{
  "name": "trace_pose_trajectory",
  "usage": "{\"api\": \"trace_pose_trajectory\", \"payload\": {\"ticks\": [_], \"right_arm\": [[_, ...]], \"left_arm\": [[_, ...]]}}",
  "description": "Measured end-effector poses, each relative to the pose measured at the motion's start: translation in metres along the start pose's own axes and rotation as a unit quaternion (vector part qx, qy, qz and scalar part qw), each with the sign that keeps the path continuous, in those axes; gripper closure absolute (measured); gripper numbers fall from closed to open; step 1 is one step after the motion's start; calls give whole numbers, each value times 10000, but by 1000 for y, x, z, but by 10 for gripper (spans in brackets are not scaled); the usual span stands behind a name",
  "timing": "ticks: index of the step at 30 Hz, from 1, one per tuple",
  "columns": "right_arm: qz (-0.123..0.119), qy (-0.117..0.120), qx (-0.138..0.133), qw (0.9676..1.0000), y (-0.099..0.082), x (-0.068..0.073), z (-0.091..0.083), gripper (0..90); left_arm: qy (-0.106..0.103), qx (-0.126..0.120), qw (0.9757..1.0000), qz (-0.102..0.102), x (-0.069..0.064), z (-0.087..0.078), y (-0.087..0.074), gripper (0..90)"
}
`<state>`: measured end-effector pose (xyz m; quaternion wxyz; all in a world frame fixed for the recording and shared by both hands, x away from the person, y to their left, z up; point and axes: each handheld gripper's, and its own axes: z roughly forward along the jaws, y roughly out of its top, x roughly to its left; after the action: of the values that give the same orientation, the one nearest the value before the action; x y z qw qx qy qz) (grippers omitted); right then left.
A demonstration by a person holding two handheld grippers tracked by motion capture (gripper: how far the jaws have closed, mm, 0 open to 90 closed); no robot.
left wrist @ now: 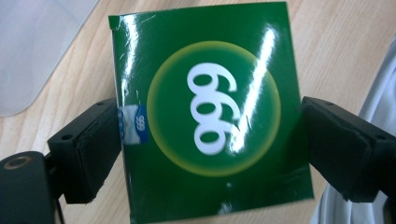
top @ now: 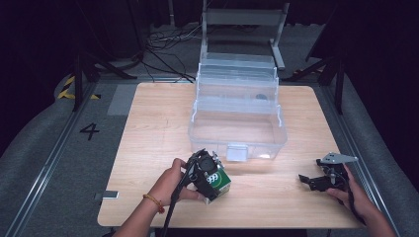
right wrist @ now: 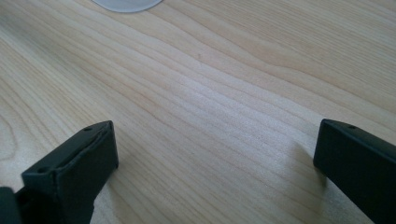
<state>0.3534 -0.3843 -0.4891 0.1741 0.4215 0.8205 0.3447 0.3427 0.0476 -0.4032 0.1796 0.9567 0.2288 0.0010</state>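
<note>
A glossy green box [top: 220, 181] printed with white digits in a yellow ring lies on the wooden table [top: 148, 148] near its front edge. My left gripper [top: 206, 173] reaches down over it from the left, held by a hand with a bracelet. In the left gripper view the box [left wrist: 210, 116] sits between the two black jaws of the left gripper [left wrist: 210, 140]. The pads stand at its side edges and I see no squeeze. My right gripper [top: 310, 180] rests low at the front right. Its jaws are wide apart over bare wood [right wrist: 215, 140].
A clear plastic tiered storage box [top: 284, 131] stands open in the middle of the table, with a latch at its front. A corner of clear plastic [left wrist: 28, 46] lies beyond the green box. Cables and a metal stand occupy the floor behind the table.
</note>
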Motion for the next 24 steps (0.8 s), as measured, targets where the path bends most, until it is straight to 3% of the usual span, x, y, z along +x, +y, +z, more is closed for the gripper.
{"api": "trace_pose_trajectory", "payload": {"ticks": [7, 24], "right_arm": [[-1, -1, -1, 10000, 0, 0, 0, 0], [0, 0, 0, 10000, 0, 0, 0, 0]], "left_arm": [[-213, 208, 9995, -117, 7, 22, 6, 84], [-105, 561, 9983, 102, 6, 29, 12, 100]]}}
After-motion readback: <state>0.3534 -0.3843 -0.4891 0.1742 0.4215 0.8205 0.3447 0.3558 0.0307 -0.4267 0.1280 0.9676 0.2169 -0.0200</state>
